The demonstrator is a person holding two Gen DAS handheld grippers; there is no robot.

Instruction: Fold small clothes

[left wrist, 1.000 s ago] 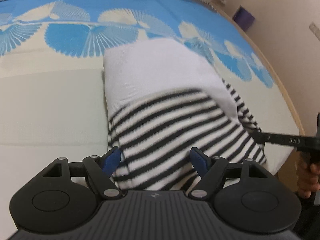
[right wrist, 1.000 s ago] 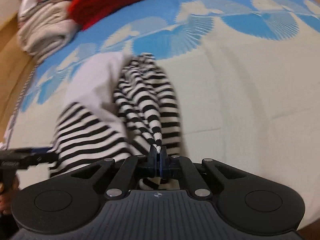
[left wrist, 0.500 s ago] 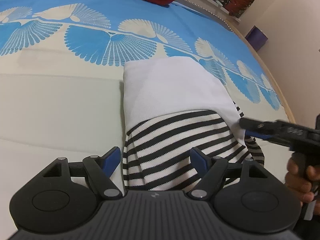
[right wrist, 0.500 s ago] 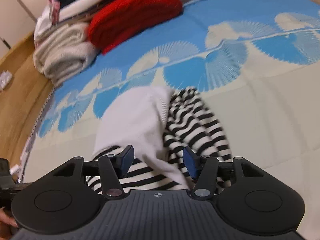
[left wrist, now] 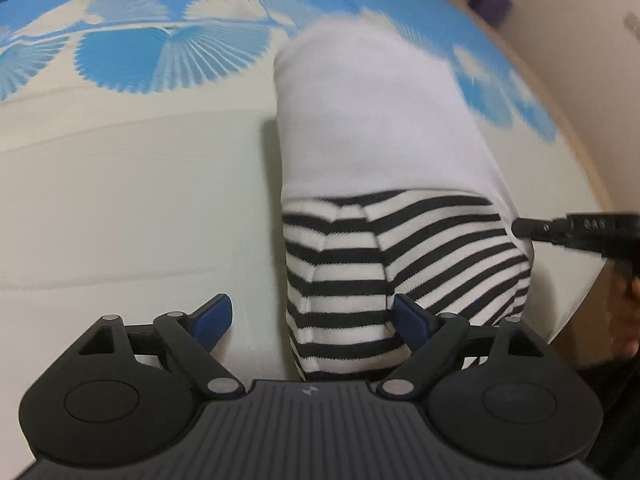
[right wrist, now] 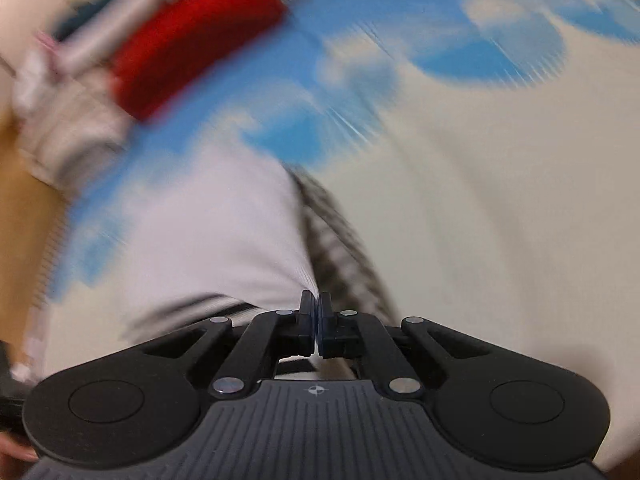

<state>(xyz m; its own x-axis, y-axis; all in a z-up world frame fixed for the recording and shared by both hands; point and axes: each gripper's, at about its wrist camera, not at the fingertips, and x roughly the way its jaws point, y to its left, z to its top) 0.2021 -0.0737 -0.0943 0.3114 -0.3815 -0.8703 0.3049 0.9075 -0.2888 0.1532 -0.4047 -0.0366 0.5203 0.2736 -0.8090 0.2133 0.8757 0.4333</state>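
A small white garment with black-and-white striped parts [left wrist: 384, 168] lies folded on the bed; its white body is on top and the striped end faces me. My left gripper [left wrist: 312, 320] is open, its blue pads straddling the striped near left corner. In the right wrist view, which is blurred, my right gripper [right wrist: 318, 312] is shut at the garment's [right wrist: 224, 236] right edge, where white fabric meets stripes. Whether cloth is pinched between the pads is not clear. The right gripper's tip also shows in the left wrist view [left wrist: 560, 228], at the garment's right edge.
The bed cover [left wrist: 140, 168] is cream with blue fan patterns. A red folded item [right wrist: 192, 44] and a pile of pale clothes [right wrist: 68, 128] lie at the far left of the bed. The bed's wooden edge [left wrist: 576, 136] and a wall run along the right.
My right gripper opened half a second ago and has now shut at the garment's right edge. My left gripper has stayed open and has moved closer to the striped end.
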